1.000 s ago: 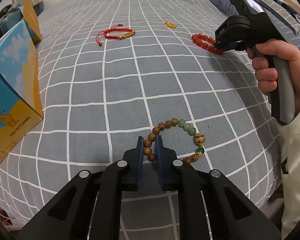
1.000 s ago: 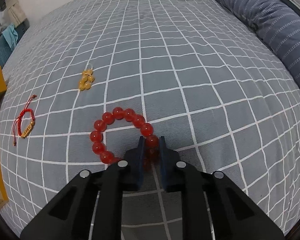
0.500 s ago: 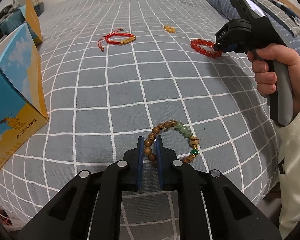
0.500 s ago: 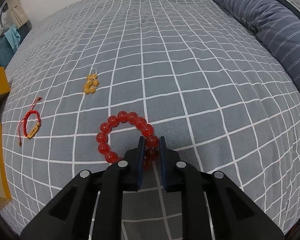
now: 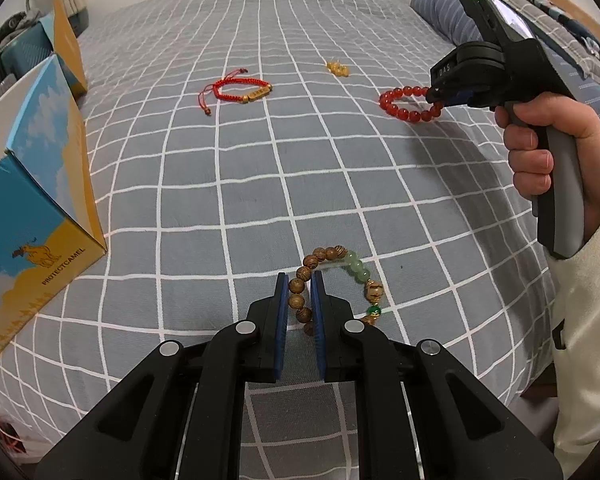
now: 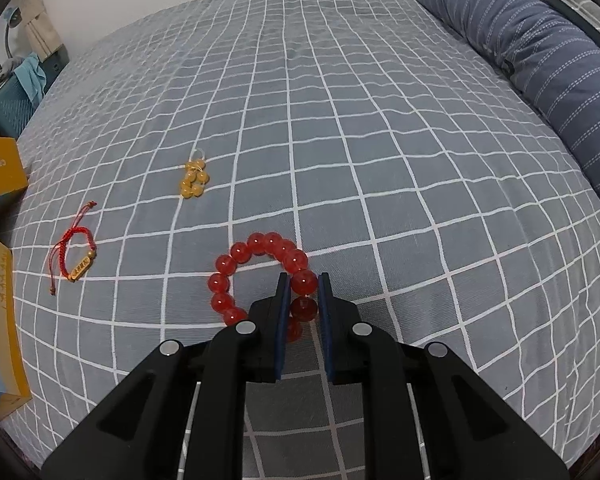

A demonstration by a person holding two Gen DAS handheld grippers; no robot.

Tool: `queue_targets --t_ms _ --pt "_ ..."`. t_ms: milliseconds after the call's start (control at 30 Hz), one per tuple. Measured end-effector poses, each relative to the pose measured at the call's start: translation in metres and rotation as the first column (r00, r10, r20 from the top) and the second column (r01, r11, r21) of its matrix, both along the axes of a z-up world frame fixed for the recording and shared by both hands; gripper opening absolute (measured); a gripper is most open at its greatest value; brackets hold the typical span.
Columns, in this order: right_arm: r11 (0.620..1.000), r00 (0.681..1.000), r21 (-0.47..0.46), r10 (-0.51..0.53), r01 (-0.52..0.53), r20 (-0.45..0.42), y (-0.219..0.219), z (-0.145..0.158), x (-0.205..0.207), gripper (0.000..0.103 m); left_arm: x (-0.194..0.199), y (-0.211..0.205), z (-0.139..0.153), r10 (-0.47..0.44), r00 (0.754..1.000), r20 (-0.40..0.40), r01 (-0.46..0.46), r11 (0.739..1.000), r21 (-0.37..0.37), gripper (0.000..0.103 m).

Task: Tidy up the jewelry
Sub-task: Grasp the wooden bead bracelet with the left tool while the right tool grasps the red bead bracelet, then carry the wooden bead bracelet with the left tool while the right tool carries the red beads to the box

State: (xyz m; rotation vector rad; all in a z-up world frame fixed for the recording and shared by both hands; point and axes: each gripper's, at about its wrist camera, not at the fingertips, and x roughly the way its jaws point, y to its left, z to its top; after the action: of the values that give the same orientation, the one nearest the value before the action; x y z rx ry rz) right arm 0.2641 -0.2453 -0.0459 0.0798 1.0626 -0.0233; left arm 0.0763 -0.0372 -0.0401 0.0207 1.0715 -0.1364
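Both tools gripping bracelets over the bed (image 5: pixel 260 168)

My left tool (image 5: pixel 299 280) clamps the wooden bead bracelet (image 5: pixel 340 280) at lower centre; my right tool (image 6: pixel 303 282) clamps the red bead bracelet (image 6: pixel 260 276). Cord bracelet (image 5: pixel 240 92), amber charm (image 5: pixel 337 68) and box (image 5: pixel 32 216) lie apart.

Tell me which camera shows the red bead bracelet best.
The right wrist view: the red bead bracelet sits close and large, clamped in the right gripper. The left wrist view shows it small and distant, partly behind that gripper.
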Motion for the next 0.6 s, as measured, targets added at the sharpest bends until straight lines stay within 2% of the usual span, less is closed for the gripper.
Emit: queue_targets --t_ms 600 --pt "0.999 0.997 0.000 0.034 -0.034 0.075 0.012 0.037 -0.015 0.013 0.013 0.010 0.018 0.003 1.000 0.025 -0.003 1.000 -0.006 0.007"
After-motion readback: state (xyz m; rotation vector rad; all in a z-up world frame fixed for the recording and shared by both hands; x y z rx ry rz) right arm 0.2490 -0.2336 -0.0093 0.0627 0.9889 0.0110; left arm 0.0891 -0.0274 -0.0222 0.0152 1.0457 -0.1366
